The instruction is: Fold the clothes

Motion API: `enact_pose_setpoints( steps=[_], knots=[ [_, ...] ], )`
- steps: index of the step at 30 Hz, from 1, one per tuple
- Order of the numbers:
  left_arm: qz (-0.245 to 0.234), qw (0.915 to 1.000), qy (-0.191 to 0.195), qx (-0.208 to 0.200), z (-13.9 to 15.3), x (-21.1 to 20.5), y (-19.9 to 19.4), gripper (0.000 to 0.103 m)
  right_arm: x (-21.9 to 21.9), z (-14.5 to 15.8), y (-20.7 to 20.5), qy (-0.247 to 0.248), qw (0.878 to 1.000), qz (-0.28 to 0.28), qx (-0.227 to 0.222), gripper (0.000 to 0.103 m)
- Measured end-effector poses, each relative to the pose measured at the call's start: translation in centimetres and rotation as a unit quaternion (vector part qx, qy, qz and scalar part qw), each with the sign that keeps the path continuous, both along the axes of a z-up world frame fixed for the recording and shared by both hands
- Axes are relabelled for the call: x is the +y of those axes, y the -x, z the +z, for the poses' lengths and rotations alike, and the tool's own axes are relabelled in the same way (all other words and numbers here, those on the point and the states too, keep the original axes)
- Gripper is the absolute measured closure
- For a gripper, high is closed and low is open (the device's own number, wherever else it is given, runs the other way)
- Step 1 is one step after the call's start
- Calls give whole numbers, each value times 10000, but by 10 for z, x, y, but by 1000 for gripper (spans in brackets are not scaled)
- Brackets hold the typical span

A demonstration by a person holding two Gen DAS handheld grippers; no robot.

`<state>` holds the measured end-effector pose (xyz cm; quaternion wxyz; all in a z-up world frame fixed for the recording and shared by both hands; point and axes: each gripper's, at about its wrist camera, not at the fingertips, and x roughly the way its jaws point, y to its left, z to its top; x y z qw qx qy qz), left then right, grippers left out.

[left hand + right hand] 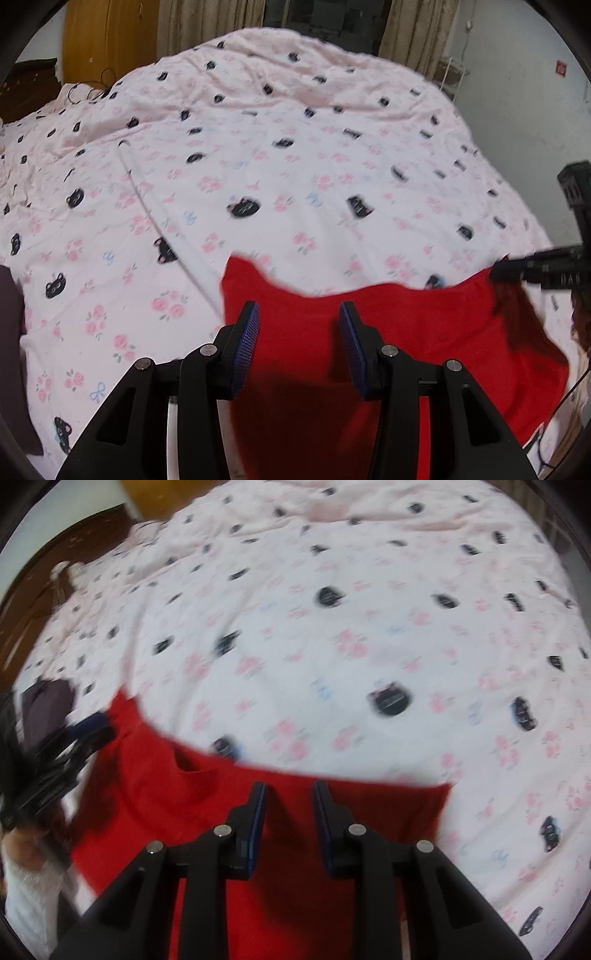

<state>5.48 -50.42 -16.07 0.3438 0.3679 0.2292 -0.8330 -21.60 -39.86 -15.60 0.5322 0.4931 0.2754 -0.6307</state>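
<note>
A red T-shirt (pixel 406 332) lies spread on the flowered bed cover (pixel 295 147), its upper edge sagging between two raised corners. My left gripper (pixel 299 306) hovers over its left part with the jaws wide apart and only flat cloth below. In the right wrist view the shirt (pixel 166 812) shows its collar. My right gripper (pixel 290 786) is over the shirt's top edge, jaws a little apart, red cloth showing in the gap and no fold pinched. The right gripper (pixel 498 267) reaches the shirt's right corner. The left gripper (pixel 99 727) sits at the left corner.
A dark garment (pixel 11 332) lies at the bed's left edge, also visible as a dark garment (pixel 48 701). A white sleeve (pixel 29 886) is at the lower left. A dark headboard (pixel 29 88) and wooden wardrobe (pixel 107 37) stand beyond. The bed cover (pixel 332 627) stretches far ahead.
</note>
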Motion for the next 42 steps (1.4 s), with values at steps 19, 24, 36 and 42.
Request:
enact_pose_setpoints(
  steps=[19, 24, 36, 42],
  knots=[
    [-63, 9996, -209, -192, -24, 8, 10, 54, -45, -29, -79, -28, 9958, 902, 138, 76],
    [151, 9997, -169, -105, -20, 6, 3, 54, -52, -14, -50, 223, 9985, 145, 469, 75],
    [751, 9966, -270, -218, -35, -19, -22, 54, 9, -18, -65, -167, 9930, 835, 813, 74],
    [811, 9963, -102, -254, -31, -12, -26, 54, 3, -26, -13, -34, 9999, 122, -46, 83]
  ],
)
